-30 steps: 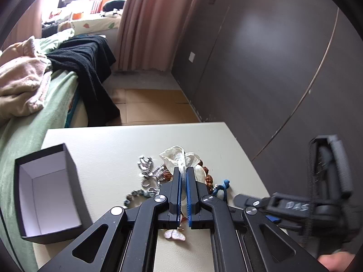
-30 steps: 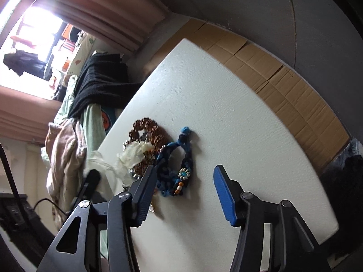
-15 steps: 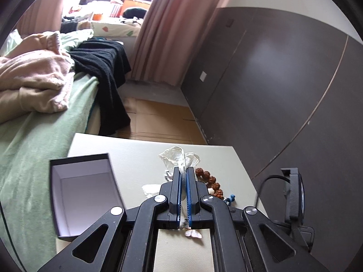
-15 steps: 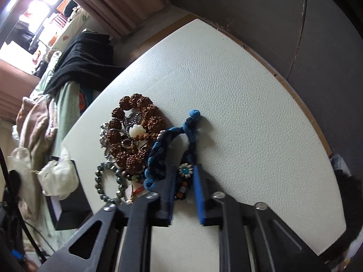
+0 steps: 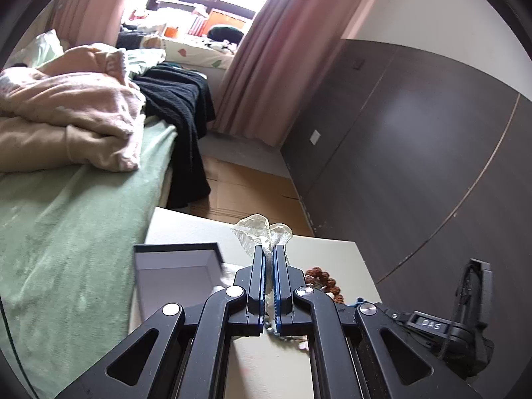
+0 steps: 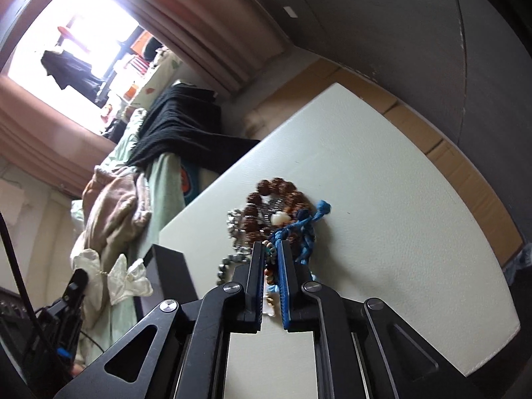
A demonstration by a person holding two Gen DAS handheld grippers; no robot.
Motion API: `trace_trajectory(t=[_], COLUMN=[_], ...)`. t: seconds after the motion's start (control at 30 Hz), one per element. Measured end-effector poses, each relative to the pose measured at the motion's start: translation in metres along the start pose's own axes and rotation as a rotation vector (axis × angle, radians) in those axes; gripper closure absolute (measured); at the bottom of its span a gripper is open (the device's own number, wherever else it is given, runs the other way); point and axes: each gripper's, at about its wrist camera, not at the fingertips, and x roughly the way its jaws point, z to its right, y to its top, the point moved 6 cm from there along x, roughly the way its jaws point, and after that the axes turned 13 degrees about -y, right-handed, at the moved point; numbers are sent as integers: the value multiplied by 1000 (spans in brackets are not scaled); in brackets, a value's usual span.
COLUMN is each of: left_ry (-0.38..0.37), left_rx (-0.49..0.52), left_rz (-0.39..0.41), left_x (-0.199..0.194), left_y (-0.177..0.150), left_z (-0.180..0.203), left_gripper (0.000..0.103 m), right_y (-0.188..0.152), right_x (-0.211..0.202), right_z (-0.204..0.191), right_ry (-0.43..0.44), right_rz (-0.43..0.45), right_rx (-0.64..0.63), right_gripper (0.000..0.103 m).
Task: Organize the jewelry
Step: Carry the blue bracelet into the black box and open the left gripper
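Two pairs of tongs are at work, and both have changed in the last second. The left tongs (image 5: pixel 269 266), pinched shut on a small clear plastic bag (image 5: pixel 262 232) with a thin chain hanging from it, have lifted away from the heap of jewelry and swung toward the open dark box (image 5: pixel 173 266), which sat off to the side a second ago and now lies just beside and below the tips. The right tongs (image 6: pixel 272 266), wide open a second ago, have closed on the blue braided bracelet (image 6: pixel 306 229) at its beaded end, and the far loop of the cord still rests on the white desk (image 6: pixel 382 199). That suggests the bag is about to go into the box and the bracelet is next in line. The bracelet is a soft knotted blue cord with small coloured beads near the grip. It lies against a ring of large rough brown beads (image 6: pixel 276 186) with a pale stone in the middle, beside a silver chain (image 6: pixel 232 222) and a string of grey beads (image 6: pixel 226 266). These pieces overlap, so lifting the cord may drag its neighbours along.
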Motion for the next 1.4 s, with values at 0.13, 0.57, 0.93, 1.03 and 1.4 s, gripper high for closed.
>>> trace_trajectory(t=[0.13,0.57,0.93,1.03,1.4], left_ry=[34,75,120,114,62], left_rx=[-18,-149,-170,-174,-94], left_rz=[5,56,52,32,-2], left_x=[-4,-44,-51,-45,-20], left_y=[3,18,16,13,1], left_z=[-13,-60,-74,-70,-27], left_gripper=[100,30,30,22,8], right_y=[0,-20,-54,-52,-14], right_x=[-6,-23,5,4,-41], right_z=[-21,-133,-192,-171,-81], right_ry=[59,280,368,315,138], right_rz=[17,30,-107,-71,75], right_rx=[-28,-242,-385,-351,-216], right_gripper=[94,94,56,39,18])
